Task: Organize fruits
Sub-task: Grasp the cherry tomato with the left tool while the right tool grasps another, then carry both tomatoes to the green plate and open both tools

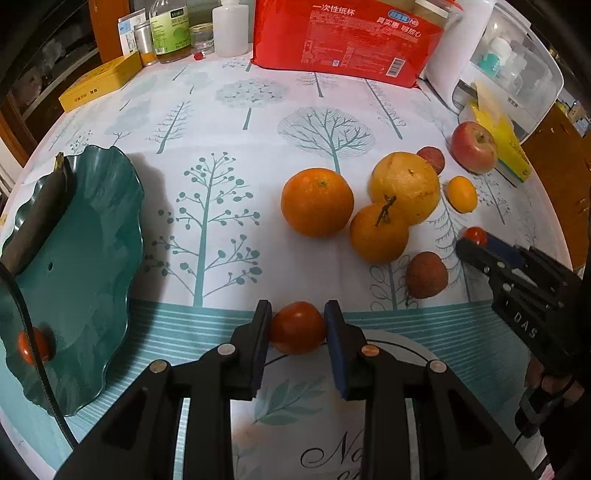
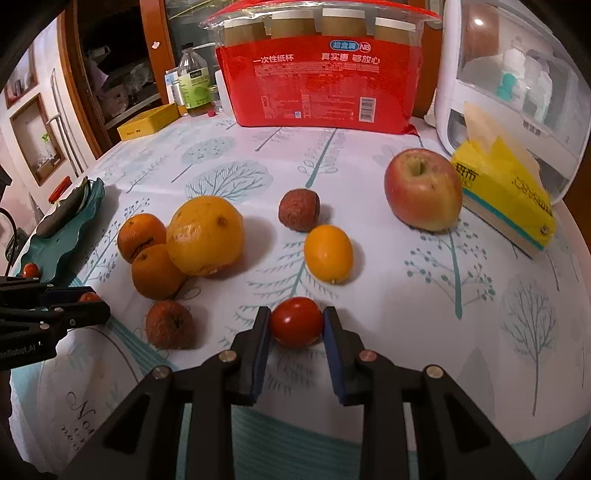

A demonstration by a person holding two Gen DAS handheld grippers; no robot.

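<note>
My left gripper (image 1: 297, 321) is shut on a cherry tomato (image 1: 297, 326), held over the table's front edge. My right gripper (image 2: 296, 321) is shut on another cherry tomato (image 2: 296, 322); it also shows in the left wrist view (image 1: 475, 236). A green leaf-shaped plate (image 1: 92, 236) lies at the left with a banana (image 1: 40, 210) and one cherry tomato (image 1: 33, 345) on it. On the cloth lie three oranges (image 1: 317, 201), a kumquat (image 2: 328, 254), an apple (image 2: 423, 188) and lychees (image 2: 299, 209).
A red pack of paper cups (image 2: 325, 88) stands at the back. A yellow tissue pack (image 2: 506, 192) and a white appliance (image 2: 517, 81) are at the right. Bottles (image 1: 170, 29) and a yellow box (image 1: 99, 83) stand at the back left.
</note>
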